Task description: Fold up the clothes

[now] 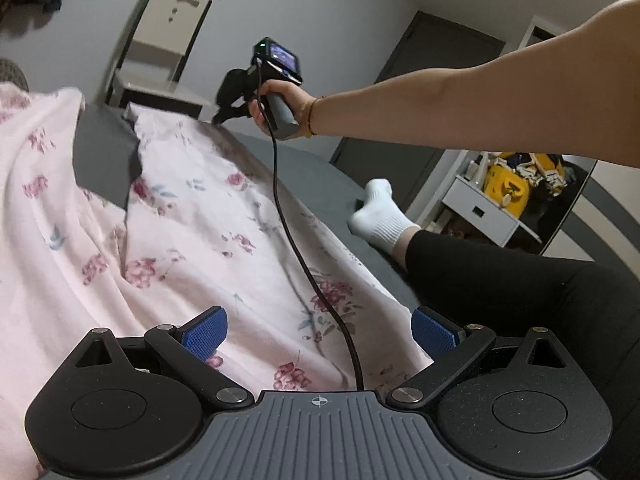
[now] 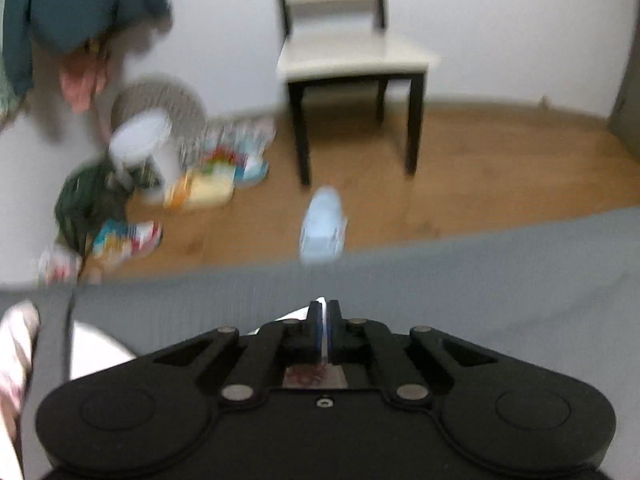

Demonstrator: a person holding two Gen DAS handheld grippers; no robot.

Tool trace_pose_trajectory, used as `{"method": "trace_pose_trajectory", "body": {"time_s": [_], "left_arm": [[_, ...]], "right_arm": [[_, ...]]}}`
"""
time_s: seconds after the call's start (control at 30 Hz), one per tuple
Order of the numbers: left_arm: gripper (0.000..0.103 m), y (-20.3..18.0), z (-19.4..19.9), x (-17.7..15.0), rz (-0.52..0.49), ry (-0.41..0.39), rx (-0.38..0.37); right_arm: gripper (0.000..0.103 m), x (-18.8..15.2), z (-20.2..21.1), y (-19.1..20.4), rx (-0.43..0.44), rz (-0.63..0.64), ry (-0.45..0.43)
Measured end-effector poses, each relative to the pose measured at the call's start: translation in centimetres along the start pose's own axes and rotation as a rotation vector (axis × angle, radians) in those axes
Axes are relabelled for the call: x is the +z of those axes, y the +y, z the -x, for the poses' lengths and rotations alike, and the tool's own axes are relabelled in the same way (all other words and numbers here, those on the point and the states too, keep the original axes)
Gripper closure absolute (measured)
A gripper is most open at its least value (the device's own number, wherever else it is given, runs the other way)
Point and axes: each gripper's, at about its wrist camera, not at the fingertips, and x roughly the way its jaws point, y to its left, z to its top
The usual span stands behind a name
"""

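First, in the left wrist view, the left gripper (image 1: 319,332) is seen spread wide, its blue pads (image 1: 204,334) holding nothing above a pink floral garment (image 1: 192,240) spread over a grey bed (image 1: 320,184). Farther off, the right gripper (image 1: 224,114) is held by a hand (image 1: 276,106) at the garment's far edge. Next, in the blurred right wrist view, the right gripper (image 2: 324,326) is seen clamped on a thin fold of pale fabric, with a chair (image 2: 352,60) beyond on the wooden floor (image 2: 480,172).
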Motion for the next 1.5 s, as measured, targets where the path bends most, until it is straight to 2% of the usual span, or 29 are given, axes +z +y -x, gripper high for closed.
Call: {"method": "trace_pose_trajectory", "body": {"time_s": [0.07,0.17,0.5,0.63,0.7,0.73,0.77,0.8,0.83,0.9,0.93,1.0,1.07,1.1,1.17,1.27,1.33,1.37,1.4,1.43,1.5], "left_arm": [[0.004,-0.1,0.2,0.2,-0.006,-0.015,0.011],[0.004,0.0,-0.2,0.3,-0.016,-0.018,0.043],[0.004,1.7,-0.5,0.3,0.050,-0.012,0.092],[0.004,1.6,-0.2,0.2,0.050,-0.014,0.088],[0.004,1.4,0.1,0.3,0.039,-0.023,0.090],[0.004,1.3,0.4,0.5,0.032,-0.035,0.098],[0.004,1.2,0.6,0.6,0.025,-0.048,0.107],[0.004,1.2,1.0,0.8,0.022,-0.065,0.120],[0.004,1.3,1.3,1.0,0.019,-0.080,0.139],[0.004,1.5,1.9,1.4,0.016,-0.103,0.212],[0.004,1.9,2.1,1.4,0.034,-0.102,0.236],[0.004,2.6,2.5,1.4,0.070,-0.099,0.284],[0.004,3.5,2.8,1.1,0.131,-0.090,0.293],[0.004,3.7,3.0,1.0,0.150,-0.089,0.290],[0.004,3.5,3.1,0.6,0.130,-0.086,0.287],[0.004,2.7,2.6,0.0,0.061,-0.070,0.278],[0.004,2.7,2.2,-0.5,0.058,-0.054,0.269],[0.004,2.7,2.1,-0.7,0.064,-0.044,0.262],[0.004,2.9,1.8,-0.9,0.074,-0.031,0.256],[0.004,3.0,1.7,-1.1,0.083,-0.024,0.260],[0.004,3.4,1.3,-1.5,0.101,-0.009,0.270]], "right_arm": [[0.100,0.6,0.5,-0.3,-0.020,-0.021,-0.049],[0.100,1.5,0.3,-1.4,-0.084,-0.063,-0.058],[0.100,0.0,-2.0,-4.4,-0.274,-0.179,-0.047],[0.100,-0.6,-2.9,-5.7,-0.350,-0.226,-0.042],[0.098,-0.6,-2.5,-5.2,-0.366,-0.204,-0.044],[0.093,-0.5,-2.1,-4.6,-0.366,-0.180,-0.046],[0.080,-0.4,-1.6,-4.1,-0.367,-0.156,-0.048],[0.071,-0.3,-1.1,-3.5,-0.368,-0.132,-0.051],[0.062,-0.2,-0.5,-2.9,-0.358,-0.108,-0.059],[0.060,0.3,1.9,-0.2,-0.226,-0.055,-0.091],[0.060,0.5,2.7,1.4,-0.142,-0.029,-0.075],[0.060,0.3,3.8,5.3,0.045,0.017,-0.003],[0.060,-1.0,4.1,10.0,0.231,0.041,0.105],[0.060,-1.8,4.1,12.1,0.306,0.048,0.155],[0.060,-3.6,3.4,16.1,0.402,0.071,0.246],[0.060,-5.9,1.5,20.8,0.367,0.141,0.294],[0.062,-7.0,0.2,22.9,0.329,0.163,0.304],[0.068,-7.2,-0.2,23.2,0.338,0.134,0.307],[0.089,-7.4,-0.6,23.5,0.347,0.105,0.310],[0.099,-7.4,-0.9,23.8,0.354,0.082,0.309],[0.099,-6.8,-0.7,24.4,0.362,0.072,0.272]]}}
